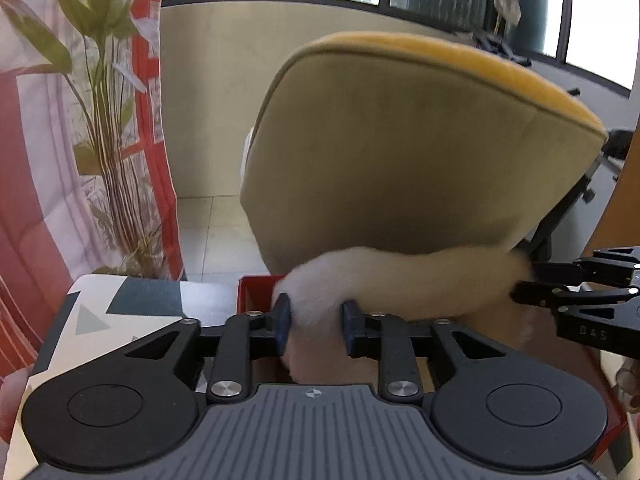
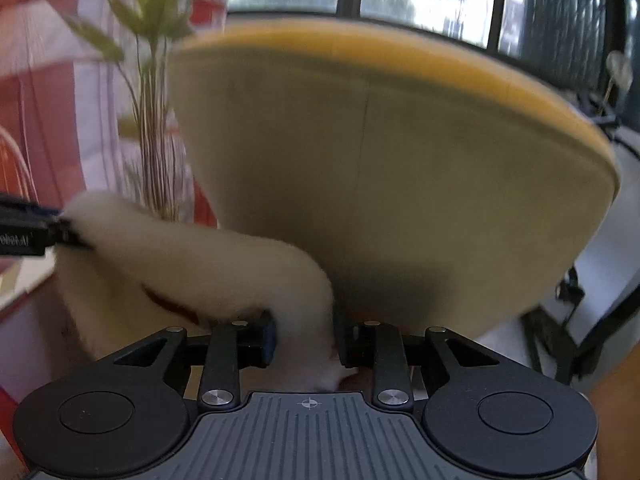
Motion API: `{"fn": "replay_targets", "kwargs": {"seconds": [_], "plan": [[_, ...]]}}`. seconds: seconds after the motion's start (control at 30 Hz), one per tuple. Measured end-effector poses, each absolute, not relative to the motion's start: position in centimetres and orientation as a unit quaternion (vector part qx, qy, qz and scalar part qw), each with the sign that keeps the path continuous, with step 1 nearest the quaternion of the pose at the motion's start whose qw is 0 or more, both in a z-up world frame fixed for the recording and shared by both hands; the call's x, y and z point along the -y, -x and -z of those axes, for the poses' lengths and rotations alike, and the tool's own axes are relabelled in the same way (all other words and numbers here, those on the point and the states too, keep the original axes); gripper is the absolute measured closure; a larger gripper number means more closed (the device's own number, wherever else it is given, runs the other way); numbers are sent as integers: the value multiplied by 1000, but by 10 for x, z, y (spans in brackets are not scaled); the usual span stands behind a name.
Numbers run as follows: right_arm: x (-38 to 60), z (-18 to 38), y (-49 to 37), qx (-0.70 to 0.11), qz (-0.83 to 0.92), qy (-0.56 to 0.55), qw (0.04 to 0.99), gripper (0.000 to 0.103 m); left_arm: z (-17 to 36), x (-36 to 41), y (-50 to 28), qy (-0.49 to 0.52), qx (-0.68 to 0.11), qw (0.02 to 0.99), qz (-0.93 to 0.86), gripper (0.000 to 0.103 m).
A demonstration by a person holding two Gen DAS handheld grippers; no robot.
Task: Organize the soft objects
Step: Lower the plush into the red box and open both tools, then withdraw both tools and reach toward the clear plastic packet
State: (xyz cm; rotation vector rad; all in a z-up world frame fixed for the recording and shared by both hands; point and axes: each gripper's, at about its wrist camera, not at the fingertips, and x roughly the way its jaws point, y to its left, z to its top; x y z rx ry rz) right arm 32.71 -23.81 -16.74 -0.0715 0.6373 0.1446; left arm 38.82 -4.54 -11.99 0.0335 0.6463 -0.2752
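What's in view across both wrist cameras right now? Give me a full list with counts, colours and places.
fluffy cloth: one, cream, stretched between both grippers over the red box
red box: one, red, below the cloth, mostly hidden
chair: one, beige back with a yellow front edge, just behind the cloth
patterned surface: one, white with grey shapes, left of the box
plant: one, green, far left by the curtain
curtain: one, red and white, far left
left gripper: fingers around one cloth end
right gripper: fingers around the other end

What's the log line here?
left gripper: shut on fleece | right gripper: shut on fleece | fleece: slung between both, over red box
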Motion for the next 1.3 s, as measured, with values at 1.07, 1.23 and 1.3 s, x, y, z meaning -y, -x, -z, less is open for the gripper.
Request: {"fn": "replay_targets", "kwargs": {"seconds": [1.07, 1.23, 1.3], "plan": [[192, 177, -112, -269, -52, -36, 961, 0, 127, 4, -198, -30, -296, 944, 145, 0], [182, 204, -97, -298, -38, -36, 953, 0, 145, -3, -187, -26, -324, 935, 140, 0], [183, 210, -93, -304, -34, -47, 951, 0, 152, -8, -185, -17, -337, 931, 135, 0]]}}
